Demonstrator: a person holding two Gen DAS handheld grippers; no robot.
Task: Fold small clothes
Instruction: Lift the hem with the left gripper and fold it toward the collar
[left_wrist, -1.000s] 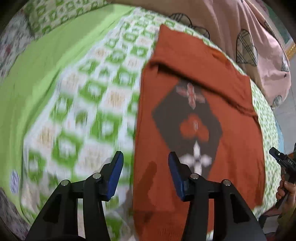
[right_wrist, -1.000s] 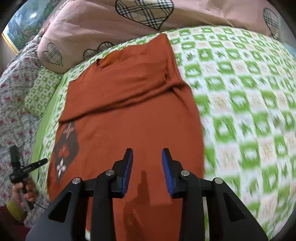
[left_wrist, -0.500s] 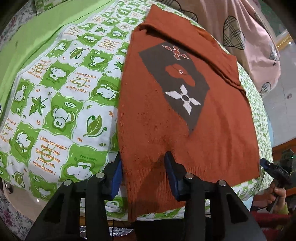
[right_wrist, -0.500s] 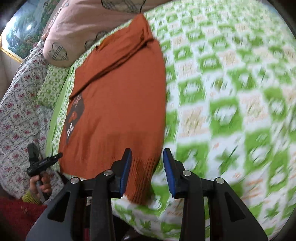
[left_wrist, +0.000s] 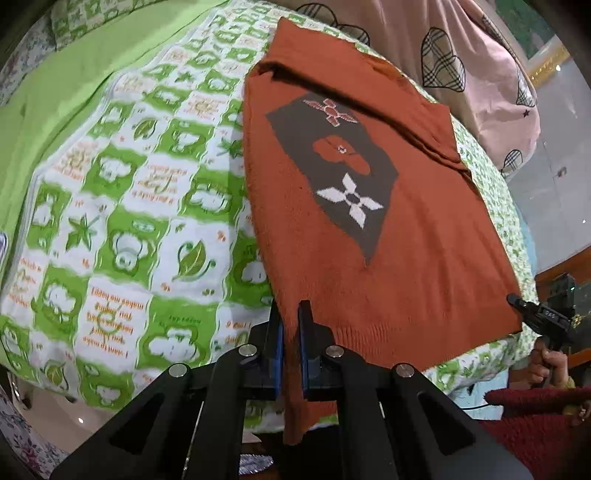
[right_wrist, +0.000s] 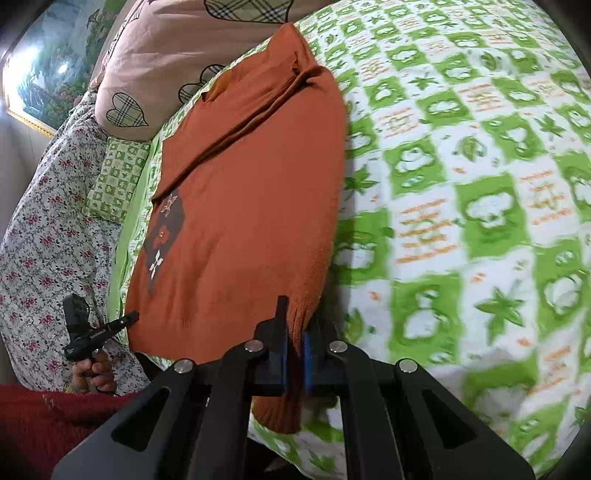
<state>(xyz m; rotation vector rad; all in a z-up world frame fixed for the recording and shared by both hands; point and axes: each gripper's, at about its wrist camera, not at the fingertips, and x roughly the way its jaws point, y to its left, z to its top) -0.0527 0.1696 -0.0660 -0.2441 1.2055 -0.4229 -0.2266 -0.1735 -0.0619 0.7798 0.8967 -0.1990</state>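
Sweater (left_wrist: 388, 236), rust-orange knit with a dark diamond motif, lies spread flat on the bed (left_wrist: 129, 206), its hem at the near edge of the green-and-white quilt. The left gripper (left_wrist: 290, 332) is pinched narrow on 1 hem corner, with cloth hanging down between its blue pads. The right gripper (right_wrist: 295, 343) is likewise clamped on the opposite hem corner of the sweater (right_wrist: 240, 206). A pink pillow (left_wrist: 461, 55) printed with plaid hearts sits beyond the collar.

Both wrist views look close along their fingers from opposite hem corners, sharing the sweater (left_wrist: 369, 236)
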